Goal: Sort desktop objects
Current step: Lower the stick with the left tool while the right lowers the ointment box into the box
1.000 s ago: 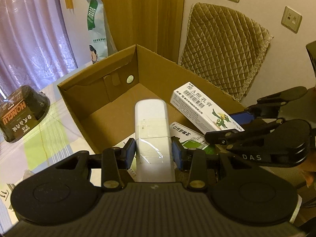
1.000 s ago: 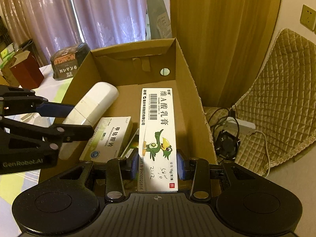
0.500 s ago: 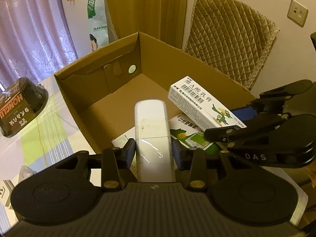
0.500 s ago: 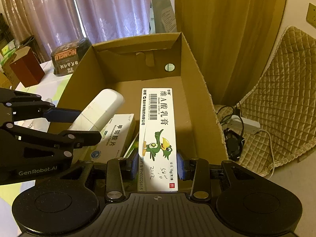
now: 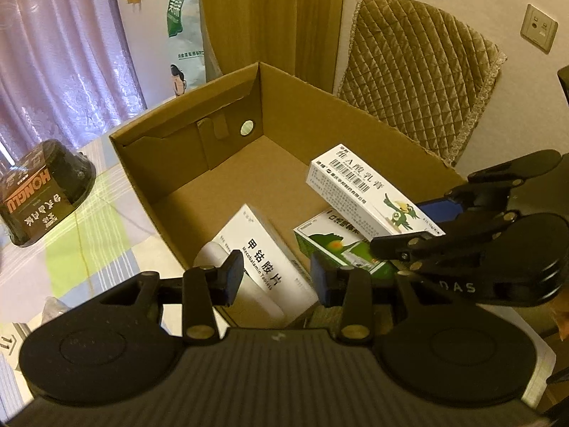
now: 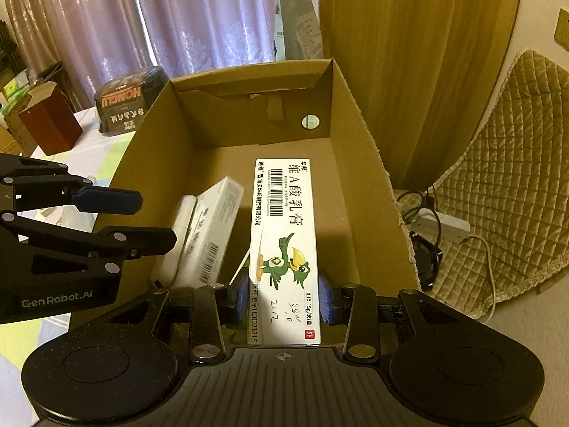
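The brown corrugated cardboard box (image 5: 320, 114) stands open-topped at the centre of both views and serves as the collection container for the sort.

Left gripper (image 5: 277, 277): jaws parted, nothing between the blue pads. It hovers over the near wall of the box, at lower centre of the left wrist view. Directly beyond its fingertips, inside the box, lies a white rounded plastic case (image 5: 213, 254), pressed against the near-left wall and partly covered by a white rectangular medicine carton with black lettering (image 5: 263, 259), which leans on it at a tilt. The open, empty jaws directly above this case suggest a release into the box.

Right gripper (image 6: 283, 293): jaws closed on the rear end of a long white ointment carton printed with a green cartoon bird (image 6: 284, 242). The carton projects forward, level, over the box interior and touches nothing below. Held this way, the carton clears the box walls, so it can be lowered onto the bare floor area at the right side.

A green-and-white medicine carton (image 5: 334, 245) lies flat on the box floor, under the held carton.

Outside the box, a black wrapped bowl-shaped package (image 5: 46, 192) remains on the tablecloth at the left edge of the frame.
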Available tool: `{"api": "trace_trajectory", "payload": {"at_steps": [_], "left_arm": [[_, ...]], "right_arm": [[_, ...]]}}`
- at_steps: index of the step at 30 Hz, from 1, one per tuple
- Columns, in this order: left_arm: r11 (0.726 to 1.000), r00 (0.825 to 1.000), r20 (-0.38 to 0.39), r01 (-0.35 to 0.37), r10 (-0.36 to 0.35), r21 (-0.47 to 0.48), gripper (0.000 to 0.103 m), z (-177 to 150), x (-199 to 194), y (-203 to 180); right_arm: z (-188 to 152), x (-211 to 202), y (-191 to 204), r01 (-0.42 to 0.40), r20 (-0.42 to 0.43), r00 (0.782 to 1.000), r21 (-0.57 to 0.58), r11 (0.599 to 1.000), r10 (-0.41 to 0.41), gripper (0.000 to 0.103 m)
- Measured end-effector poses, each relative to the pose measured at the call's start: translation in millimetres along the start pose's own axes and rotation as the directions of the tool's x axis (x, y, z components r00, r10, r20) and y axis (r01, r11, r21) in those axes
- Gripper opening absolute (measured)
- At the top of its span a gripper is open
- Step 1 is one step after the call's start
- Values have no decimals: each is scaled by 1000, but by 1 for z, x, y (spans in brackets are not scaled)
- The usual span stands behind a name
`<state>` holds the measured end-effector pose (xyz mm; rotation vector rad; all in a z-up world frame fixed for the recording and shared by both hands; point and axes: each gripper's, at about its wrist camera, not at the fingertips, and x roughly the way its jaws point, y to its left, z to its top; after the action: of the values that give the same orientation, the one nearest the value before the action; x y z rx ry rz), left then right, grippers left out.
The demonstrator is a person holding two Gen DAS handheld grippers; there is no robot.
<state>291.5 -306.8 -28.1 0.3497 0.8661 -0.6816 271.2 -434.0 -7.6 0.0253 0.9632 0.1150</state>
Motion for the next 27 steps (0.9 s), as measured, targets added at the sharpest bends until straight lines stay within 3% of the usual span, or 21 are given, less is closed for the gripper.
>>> {"api": "trace_trajectory", "payload": {"at_steps": [27], "left_arm": [[999,1000,22,-21,22,-39,36,-4,-19,14]], "right_arm": [[2,-3,5,9,12,1000,4,1000,-9,38]]}}
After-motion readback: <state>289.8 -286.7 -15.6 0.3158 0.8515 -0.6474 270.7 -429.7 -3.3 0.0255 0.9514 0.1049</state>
